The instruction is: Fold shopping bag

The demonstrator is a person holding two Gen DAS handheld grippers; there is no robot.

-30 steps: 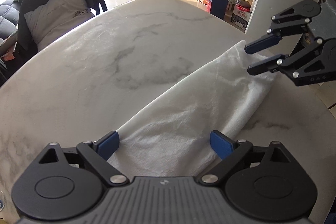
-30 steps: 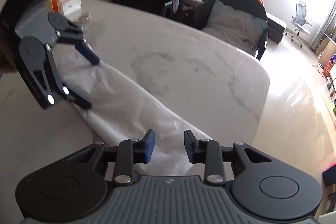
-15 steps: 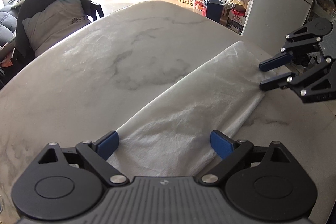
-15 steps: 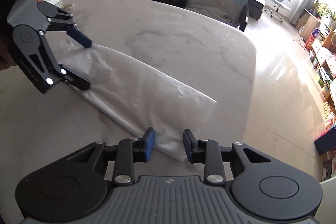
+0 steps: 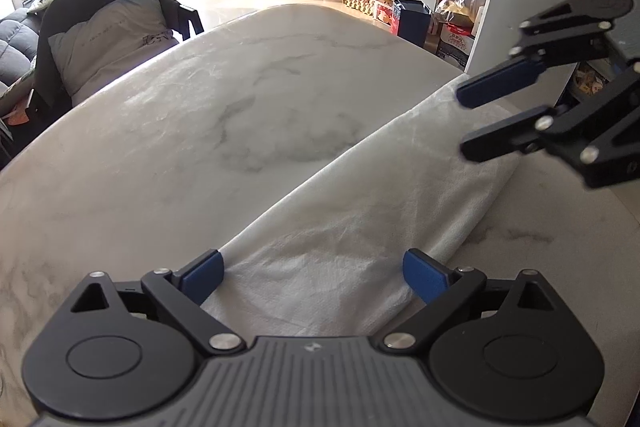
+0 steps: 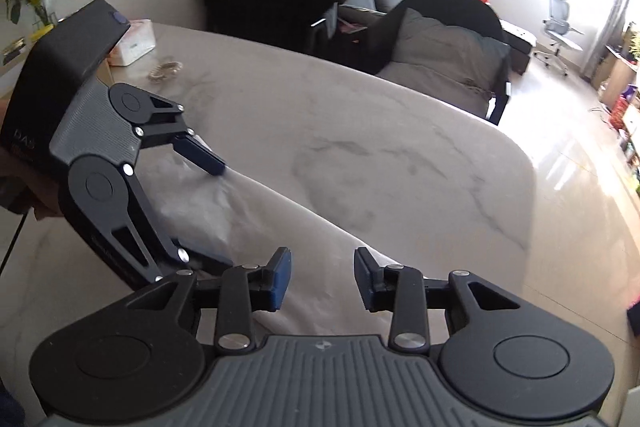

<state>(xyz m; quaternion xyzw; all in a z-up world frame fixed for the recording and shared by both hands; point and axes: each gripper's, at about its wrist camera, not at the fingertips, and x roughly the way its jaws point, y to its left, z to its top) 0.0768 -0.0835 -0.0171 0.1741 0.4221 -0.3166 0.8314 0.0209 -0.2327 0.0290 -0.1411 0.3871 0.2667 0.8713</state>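
Observation:
The white shopping bag (image 5: 352, 215) lies flat as a long folded strip on the marble table (image 5: 192, 131). It also shows in the right wrist view (image 6: 280, 223). My left gripper (image 5: 314, 273) is open wide, its blue pads straddling one end of the bag just above it. It appears from the side in the right wrist view (image 6: 222, 215). My right gripper (image 6: 322, 279) is open over the other end of the bag, empty. In the left wrist view the right gripper (image 5: 466, 121) hovers over the bag's far end.
A chair with a grey cushion (image 5: 108, 43) stands at the table's far side. A tissue box (image 6: 134, 43) and a small dish (image 6: 166, 69) sit near the table's far corner. The table edge (image 6: 528, 187) drops to the floor at right.
My right gripper has moved in over the bag's end and nearer to the left gripper. The left gripper stays open over its end of the bag.

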